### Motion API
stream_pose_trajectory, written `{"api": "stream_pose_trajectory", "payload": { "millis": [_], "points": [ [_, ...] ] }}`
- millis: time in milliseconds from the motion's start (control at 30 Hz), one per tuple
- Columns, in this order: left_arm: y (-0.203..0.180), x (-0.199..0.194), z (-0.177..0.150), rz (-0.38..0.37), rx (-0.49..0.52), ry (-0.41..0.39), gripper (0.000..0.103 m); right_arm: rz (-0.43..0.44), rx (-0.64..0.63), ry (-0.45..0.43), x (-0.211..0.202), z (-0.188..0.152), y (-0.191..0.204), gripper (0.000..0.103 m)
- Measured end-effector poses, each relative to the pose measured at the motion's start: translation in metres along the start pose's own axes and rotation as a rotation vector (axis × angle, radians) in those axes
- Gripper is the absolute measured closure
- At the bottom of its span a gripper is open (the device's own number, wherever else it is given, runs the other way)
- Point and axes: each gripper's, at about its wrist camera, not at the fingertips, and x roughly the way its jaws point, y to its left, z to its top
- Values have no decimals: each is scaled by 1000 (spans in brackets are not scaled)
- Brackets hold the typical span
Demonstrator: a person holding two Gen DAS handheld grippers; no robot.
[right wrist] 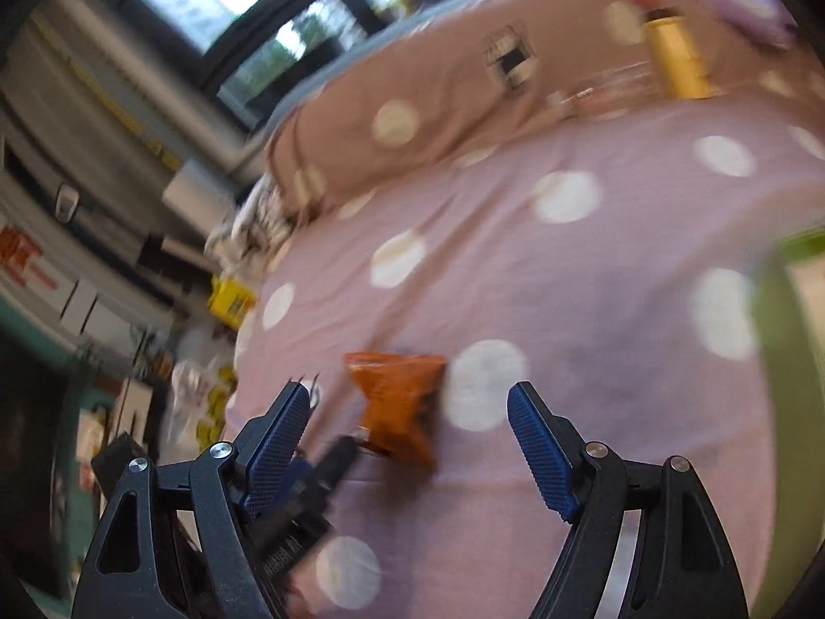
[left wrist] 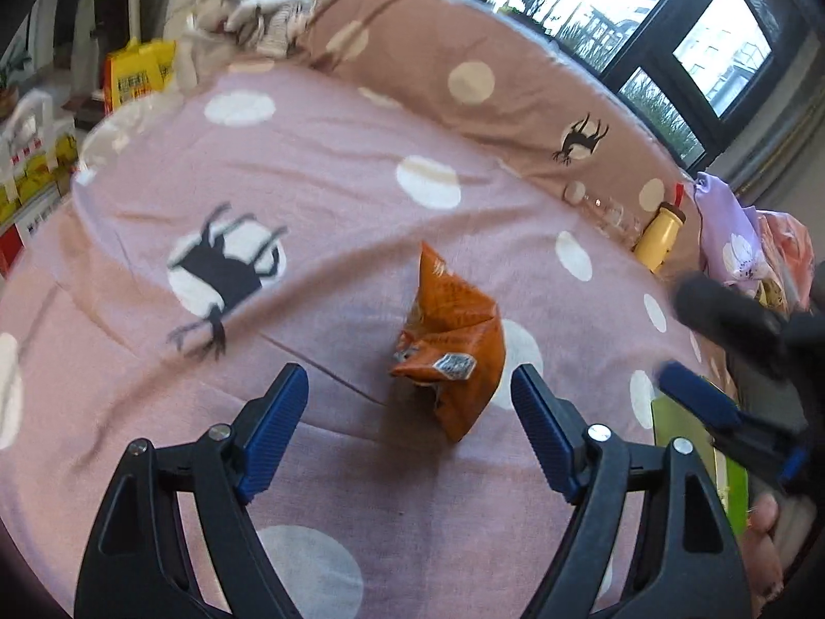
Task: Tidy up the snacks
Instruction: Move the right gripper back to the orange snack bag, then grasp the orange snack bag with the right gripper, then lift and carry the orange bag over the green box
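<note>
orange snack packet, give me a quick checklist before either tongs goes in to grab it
1. Orange snack packet lies free on the pink bedsheet: ok.
2. Left tongs open, nothing held: ok.
3. Right tongs open, nothing held: ok.
4. Packet ahead of the left tongs, between its fingers' lines: ok.
5. The two tongs clear of each other near the packet: cannot tell, right wrist view blurred.
6. Green container ready to take it: cannot tell, mostly hidden.

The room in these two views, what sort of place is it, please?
Most likely a bedroom in a home. The surface is a bed with a pink dotted sheet and a brown dotted quilt bunched behind it, under a large window. An orange snack packet lies on the sheet.
</note>
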Motion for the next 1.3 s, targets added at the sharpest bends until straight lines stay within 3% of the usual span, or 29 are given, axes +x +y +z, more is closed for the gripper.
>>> {"api": "stream_pose_trajectory", "payload": {
  "millis": [100,300,500,600,733,933,1300],
  "points": [
    [3,10,0,-13,-13,37,22,-3,-36,68,31,-1,7,23],
    [1,22,-1,-27,-19,73,24,63,26,158,74,-10,-3,25],
    [3,26,-2,-43,-15,71,32,119,76,192,94,-17,-11,40],
    [1,26,-3,-89,2,69,47,172,104,217,99,-17,-17,54],
    [-7,24,-3,-149,26,59,71,211,121,220,99,-20,-20,57],
    [-15,16,-3,-186,8,49,73,223,117,186,85,-19,-19,57],
    [-44,-19,-10,-236,117,5,73,243,110,64,32,-24,-19,57]
  ]
}}
